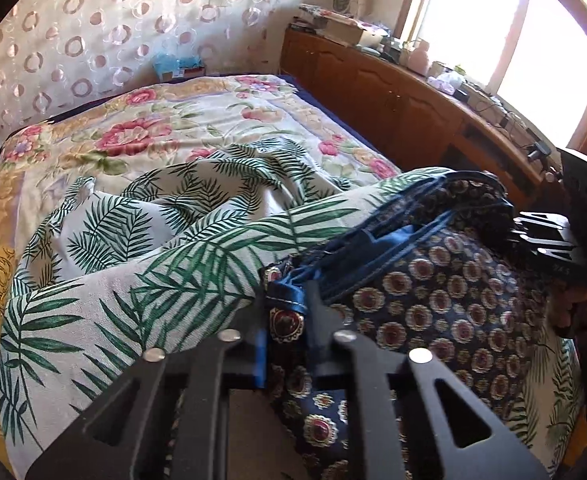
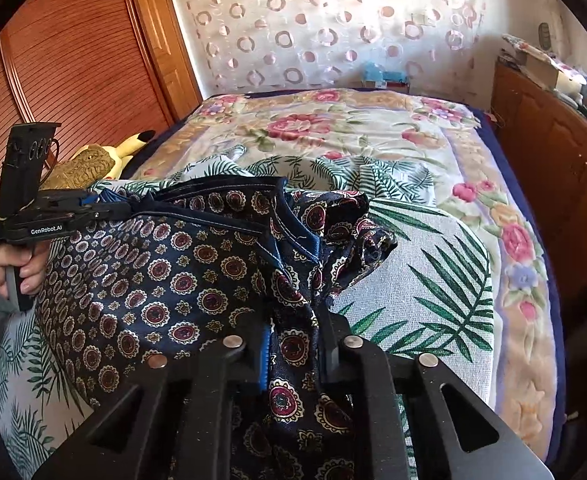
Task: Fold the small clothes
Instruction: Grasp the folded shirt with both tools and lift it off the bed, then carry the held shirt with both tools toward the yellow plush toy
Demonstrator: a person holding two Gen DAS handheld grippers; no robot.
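Observation:
A navy garment with red-and-cream medallions and blue trim [image 1: 433,288] lies bunched on a palm-leaf cloth on the bed. My left gripper [image 1: 289,316] is shut on its blue-trimmed edge, with fabric pinched between the pads. In the right wrist view the same garment [image 2: 153,272] stretches from the left gripper [image 2: 127,206], at the far left, to my right gripper [image 2: 295,336], which is shut on a crumpled fold of it. The right gripper [image 1: 525,228] also shows at the right edge of the left wrist view, at the garment's far side.
The palm-leaf cloth [image 1: 133,280] covers a floral bedspread [image 1: 153,132]. A wooden cabinet [image 1: 393,96] with clutter on top runs along the right under a window. A wooden wardrobe [image 2: 73,60] and plush toys [image 2: 93,164] stand on the left. A hand [image 2: 17,268] grips the left handle.

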